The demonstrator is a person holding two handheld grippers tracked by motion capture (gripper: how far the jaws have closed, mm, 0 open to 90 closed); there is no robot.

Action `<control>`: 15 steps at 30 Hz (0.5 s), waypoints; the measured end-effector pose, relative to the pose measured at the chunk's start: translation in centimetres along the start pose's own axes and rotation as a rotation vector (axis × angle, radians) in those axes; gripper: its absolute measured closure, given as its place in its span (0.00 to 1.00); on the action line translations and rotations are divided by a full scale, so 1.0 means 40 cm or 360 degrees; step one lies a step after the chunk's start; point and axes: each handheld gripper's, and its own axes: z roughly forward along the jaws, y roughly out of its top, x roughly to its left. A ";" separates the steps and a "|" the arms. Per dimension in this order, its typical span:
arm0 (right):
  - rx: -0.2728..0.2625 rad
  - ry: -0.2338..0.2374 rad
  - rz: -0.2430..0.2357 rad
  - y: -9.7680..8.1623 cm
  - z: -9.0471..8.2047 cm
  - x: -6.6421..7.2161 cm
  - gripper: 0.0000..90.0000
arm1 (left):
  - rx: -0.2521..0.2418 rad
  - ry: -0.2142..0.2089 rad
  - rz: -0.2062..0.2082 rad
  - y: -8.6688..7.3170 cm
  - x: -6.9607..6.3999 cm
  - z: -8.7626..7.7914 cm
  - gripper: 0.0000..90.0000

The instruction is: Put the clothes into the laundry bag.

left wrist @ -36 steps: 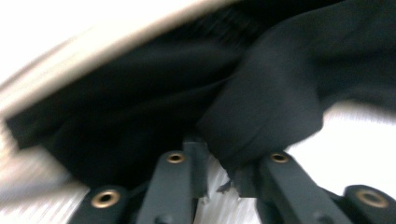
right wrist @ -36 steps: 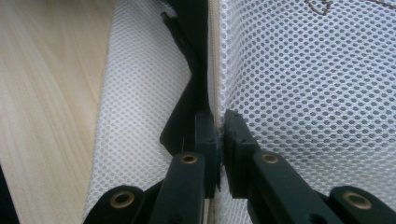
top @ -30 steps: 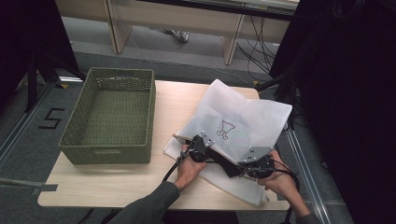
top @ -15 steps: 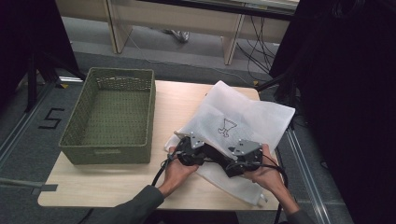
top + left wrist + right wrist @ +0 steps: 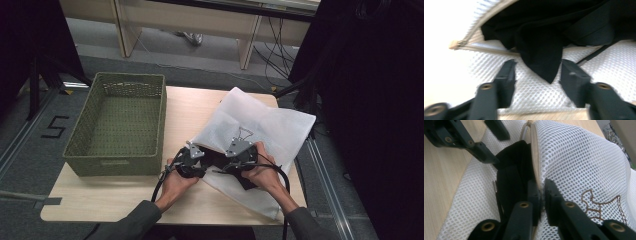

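A white mesh laundry bag (image 5: 272, 125) lies on the right half of the table, its zipped opening facing the person. A black garment (image 5: 216, 161) pokes out of that opening. My right gripper (image 5: 231, 161) is shut on the bag's upper zipper edge (image 5: 535, 155), and in the right gripper view its jaws (image 5: 541, 186) pinch the mesh (image 5: 579, 162) beside the black garment (image 5: 510, 178). My left gripper (image 5: 202, 164) is open, and its jaws (image 5: 536, 72) straddle a corner of the black garment (image 5: 541, 47) over the lower mesh layer (image 5: 531, 93). The left gripper (image 5: 492, 143) also appears in the right gripper view.
A green woven basket (image 5: 117, 159), with nothing in it, stands on the left part of the wooden table (image 5: 100, 200). Black curtains and cables border the right side. Desk legs and floor lie beyond the far edge.
My right gripper has moved left and away from the person, from the bag's near corner to its opening edge. The left gripper has shifted slightly left.
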 end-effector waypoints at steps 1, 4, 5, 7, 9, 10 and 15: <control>-0.0013 0.0022 0.0018 0.000 -0.006 0.001 0.96 | -0.0002 -0.0020 0.0009 0.000 -0.001 0.006 0.62; -0.0077 0.0103 0.0069 -0.001 -0.026 0.004 0.97 | -0.0074 -0.0060 -0.0051 0.003 -0.021 0.041 0.76; -0.0088 0.0105 0.0081 -0.002 -0.031 0.008 0.97 | -0.0030 -0.0088 0.0019 0.009 -0.020 0.043 0.79; -0.0108 0.0140 0.0033 -0.005 -0.037 0.012 0.97 | -0.0010 -0.0098 0.0086 0.022 -0.028 0.050 0.83; -0.0102 0.0174 0.0061 -0.011 -0.044 0.025 0.97 | -0.0064 -0.0071 0.0094 0.032 -0.049 0.064 0.85; -0.0113 0.0183 0.0040 -0.014 -0.045 0.029 0.97 | -0.0072 -0.0066 0.0107 0.037 -0.057 0.069 0.86; -0.0127 0.0254 0.0113 -0.031 -0.058 0.041 0.97 | -0.0104 0.0014 0.0057 0.056 -0.073 0.084 0.87</control>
